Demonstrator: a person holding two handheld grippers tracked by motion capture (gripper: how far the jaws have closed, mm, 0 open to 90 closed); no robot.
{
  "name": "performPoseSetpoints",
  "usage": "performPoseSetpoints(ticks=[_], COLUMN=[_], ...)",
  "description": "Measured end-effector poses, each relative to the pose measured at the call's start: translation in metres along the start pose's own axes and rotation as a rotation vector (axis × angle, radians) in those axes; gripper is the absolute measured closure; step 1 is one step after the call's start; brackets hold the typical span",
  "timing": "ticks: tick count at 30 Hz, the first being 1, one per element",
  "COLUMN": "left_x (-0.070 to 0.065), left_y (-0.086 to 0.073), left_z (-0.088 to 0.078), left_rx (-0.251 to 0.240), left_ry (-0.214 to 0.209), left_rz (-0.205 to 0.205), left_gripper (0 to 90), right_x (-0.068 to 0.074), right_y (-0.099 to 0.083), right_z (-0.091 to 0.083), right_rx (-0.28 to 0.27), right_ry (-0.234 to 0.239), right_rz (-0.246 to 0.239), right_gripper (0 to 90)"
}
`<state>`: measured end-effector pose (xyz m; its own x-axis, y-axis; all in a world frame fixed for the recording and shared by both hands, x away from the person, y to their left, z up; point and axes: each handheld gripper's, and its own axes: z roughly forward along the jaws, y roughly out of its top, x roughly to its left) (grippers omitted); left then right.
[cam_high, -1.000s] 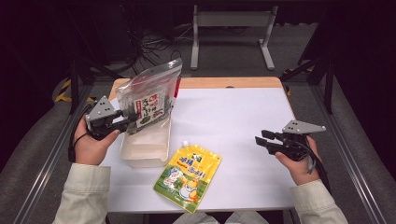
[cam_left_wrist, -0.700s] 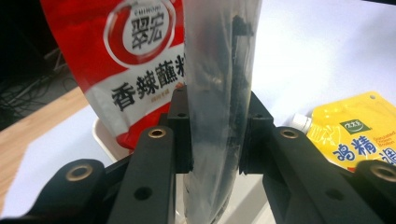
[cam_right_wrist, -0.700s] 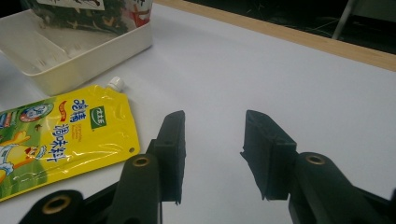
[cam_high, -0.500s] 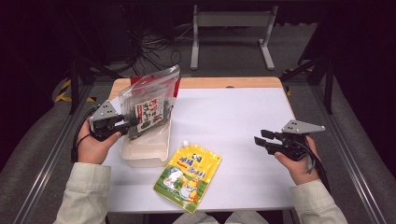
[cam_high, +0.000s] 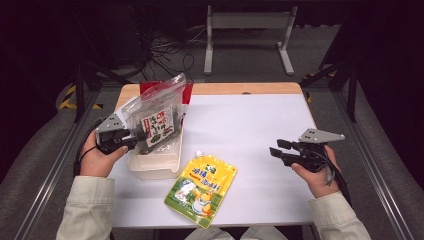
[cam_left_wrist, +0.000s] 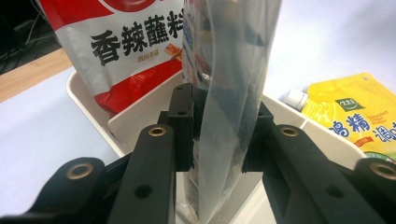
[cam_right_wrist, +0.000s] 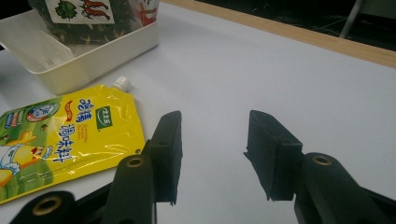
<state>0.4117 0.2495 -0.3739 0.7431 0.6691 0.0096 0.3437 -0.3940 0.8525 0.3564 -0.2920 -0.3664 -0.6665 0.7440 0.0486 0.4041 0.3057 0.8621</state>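
Left gripper (cam_high: 134, 136), pinching clear zip bag of dark snacks (cam_high: 159, 119): lower upright into white plastic divided bin (cam_high: 150, 167) beside red pouch (cam_left_wrist: 126, 46). Right gripper (cam_right_wrist: 212, 140): just opening, empty.

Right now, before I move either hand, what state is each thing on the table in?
Clear bag: upright, clamped by the left tool, lower end in the white bin.
Red packet: standing in the bin, leaning back.
White bin: upright, open-topped, on the table.
Yellow pouch: lying flat beside the bin, cap on, untouched.
Right tool: open, nothing between its jaws, which have just been widening.
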Motion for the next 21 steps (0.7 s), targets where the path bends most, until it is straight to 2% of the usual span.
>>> performPoseSetpoints(ticks=[3,5,8,13,18,21], left_x=[0.0,-0.001,-0.003,-0.008,-0.021,-0.03], left_y=[0.0,0.0,-0.001,-0.002,-0.003,-0.002], left_z=[0.0,0.0,-0.001,-0.013,-0.026,-0.033], left_rx=[-0.005,0.012,0.021,0.022,0.022,0.016], left_ry=[0.01,0.015,0.054,0.072,0.087,0.085], left_rz=[-0.016,-0.039,-0.059,-0.072,-0.09,-0.094], left_gripper=[70.8,65.9,43.0,25.4,18.8,18.4], right_x=[0.0,-0.001,-0.001,-0.002,-0.001,-0.001], right_y=[0.0,0.0,0.0,-0.001,-0.001,-0.001], right_z=[0.0,0.0,-0.001,0.0,0.002,0.002], right_rx=[-0.002,-0.002,-0.002,0.0,0.006,0.004], right_ry=[0.001,0.001,-0.001,0.004,0.013,0.016], right_rz=[0.002,0.005,0.009,0.013,0.017,0.019], right_gripper=[54.3,53.7,53.0,52.3,51.5,51.3])
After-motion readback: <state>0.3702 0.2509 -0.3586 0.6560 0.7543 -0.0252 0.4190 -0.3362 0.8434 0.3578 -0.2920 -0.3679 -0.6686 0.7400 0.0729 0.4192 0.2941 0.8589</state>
